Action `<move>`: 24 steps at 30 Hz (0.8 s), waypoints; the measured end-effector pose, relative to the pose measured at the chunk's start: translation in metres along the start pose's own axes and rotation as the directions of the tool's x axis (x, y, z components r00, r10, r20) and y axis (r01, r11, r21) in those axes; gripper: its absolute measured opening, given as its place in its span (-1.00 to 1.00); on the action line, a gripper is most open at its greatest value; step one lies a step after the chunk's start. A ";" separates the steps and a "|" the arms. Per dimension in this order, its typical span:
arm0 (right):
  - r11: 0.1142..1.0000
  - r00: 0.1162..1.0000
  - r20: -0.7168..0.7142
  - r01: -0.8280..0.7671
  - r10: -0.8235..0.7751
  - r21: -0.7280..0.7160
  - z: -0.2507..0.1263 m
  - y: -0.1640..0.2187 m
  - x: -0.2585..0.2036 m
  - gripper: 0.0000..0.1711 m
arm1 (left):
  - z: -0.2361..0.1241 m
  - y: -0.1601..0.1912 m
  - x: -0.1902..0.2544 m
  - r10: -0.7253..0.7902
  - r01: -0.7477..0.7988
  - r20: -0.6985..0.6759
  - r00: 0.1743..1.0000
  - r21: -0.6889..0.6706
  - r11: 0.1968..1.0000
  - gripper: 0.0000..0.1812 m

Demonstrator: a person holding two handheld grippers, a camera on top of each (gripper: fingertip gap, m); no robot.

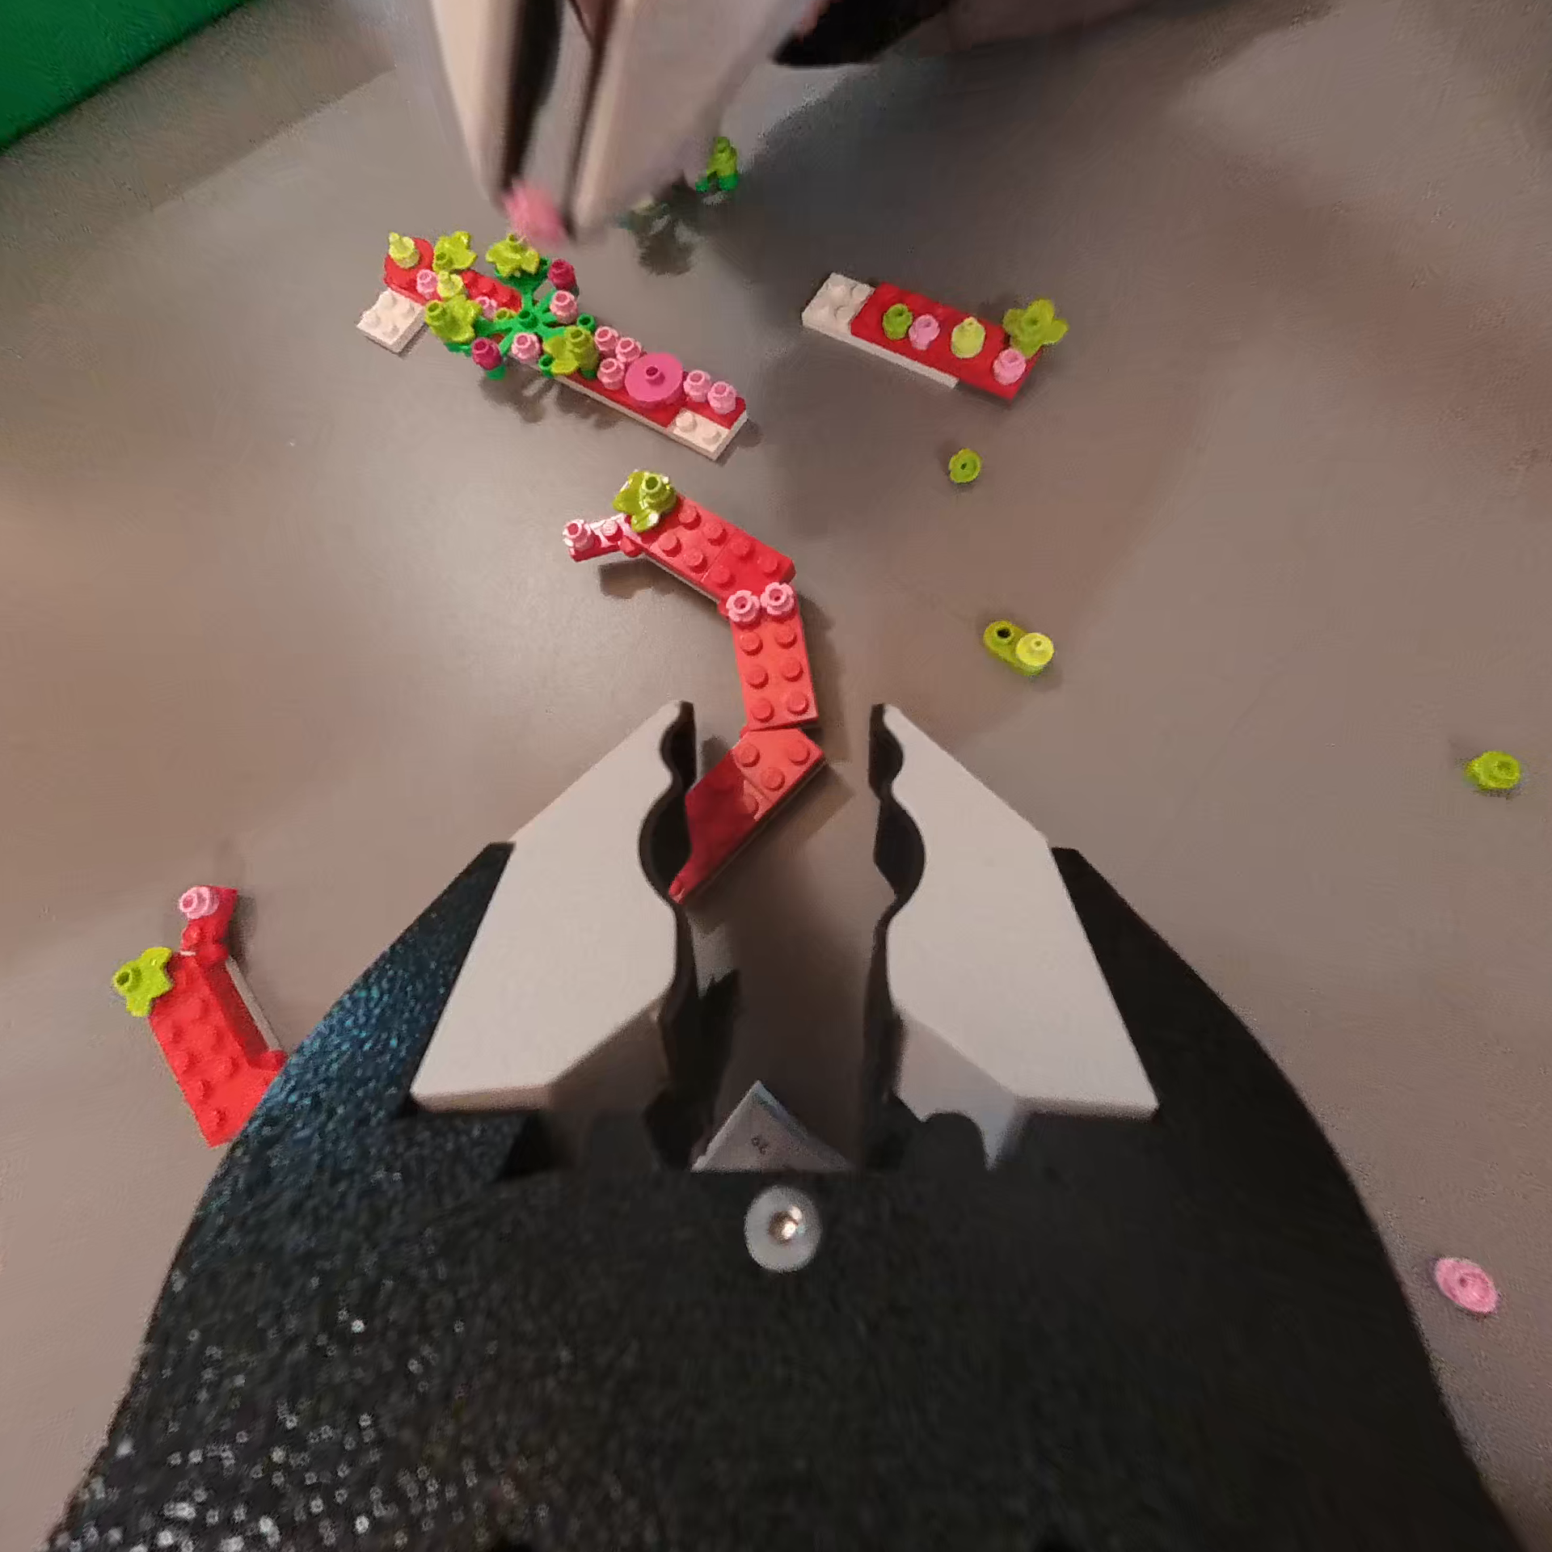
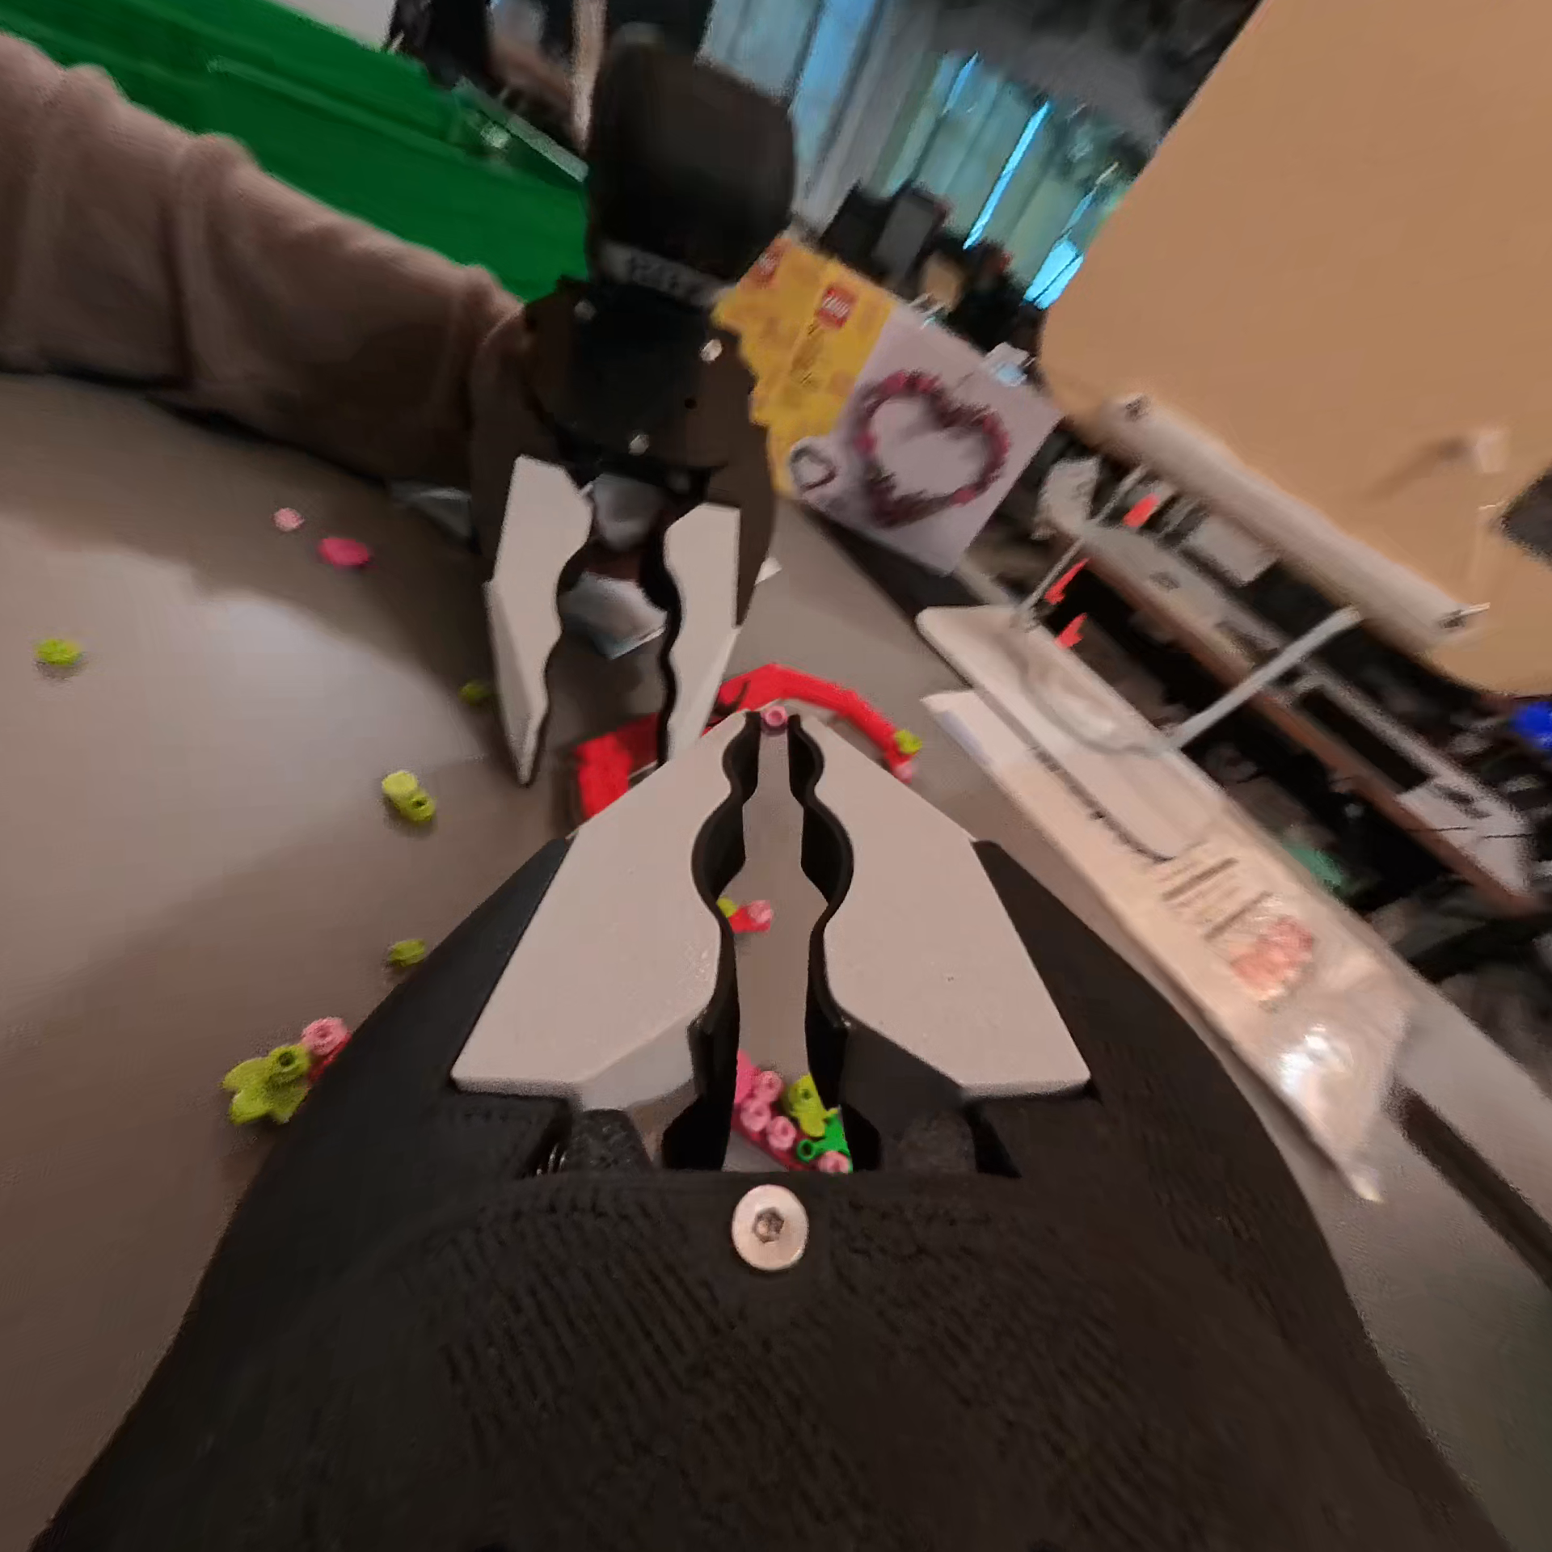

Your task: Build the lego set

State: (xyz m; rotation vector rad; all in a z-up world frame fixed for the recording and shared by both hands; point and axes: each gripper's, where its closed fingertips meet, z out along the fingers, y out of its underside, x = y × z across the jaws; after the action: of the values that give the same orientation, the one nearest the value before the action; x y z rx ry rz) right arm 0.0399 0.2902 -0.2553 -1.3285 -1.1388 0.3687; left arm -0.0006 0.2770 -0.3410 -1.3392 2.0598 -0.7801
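Note:
A curved chain of red plates [image 1: 760, 663] with pink studs and a lime flower lies on the grey table [image 1: 252, 588]. My left gripper [image 1: 783, 720] is open, its fingers on either side of the chain's near end, which lies close against the left finger. It also shows in the right wrist view [image 2: 600, 752], open over the red chain [image 2: 806, 684]. My right gripper [image 2: 774, 729] is shut on a small pink stud [image 2: 774, 716] at its tips. In the left wrist view it [image 1: 542, 210] is blurred, with the pink stud [image 1: 531, 210] above a decorated red segment [image 1: 546, 336].
Another red segment [image 1: 932, 336] lies at the back right and one [image 1: 210, 1025] at the near left. Loose lime pieces [image 1: 1018, 648] and a pink round piece [image 1: 1465, 1308] are scattered on the right. The set's box [image 2: 915, 453] and a plastic bag [image 2: 1243, 941] lie beyond. About 10 cm separates my left fingertips from my right. It is some 11 cm from my right tips to the decorated red segment [image 1: 546, 336]. Seen from the right wrist view [image 2: 815, 1132] as well.

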 end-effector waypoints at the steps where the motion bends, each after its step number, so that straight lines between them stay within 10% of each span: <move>1: 0.999 0.999 0.045 -0.020 0.023 -0.047 0.004 0.006 -0.005 -0.94 | 0.000 0.000 0.000 0.004 -0.004 -0.005 1.000 0.000 1.000 -0.61; 24: 0.915 0.891 0.391 -0.062 0.231 -0.399 0.044 0.030 -0.051 -0.94 | -0.010 0.011 -0.006 0.057 -0.049 0.062 0.996 -0.124 0.991 -0.77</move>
State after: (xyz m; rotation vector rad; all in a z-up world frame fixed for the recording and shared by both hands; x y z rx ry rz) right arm -0.0072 0.2839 -0.3109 -1.7361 -1.5376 0.6017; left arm -0.0123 0.2880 -0.3416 -1.3511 2.1118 -0.5877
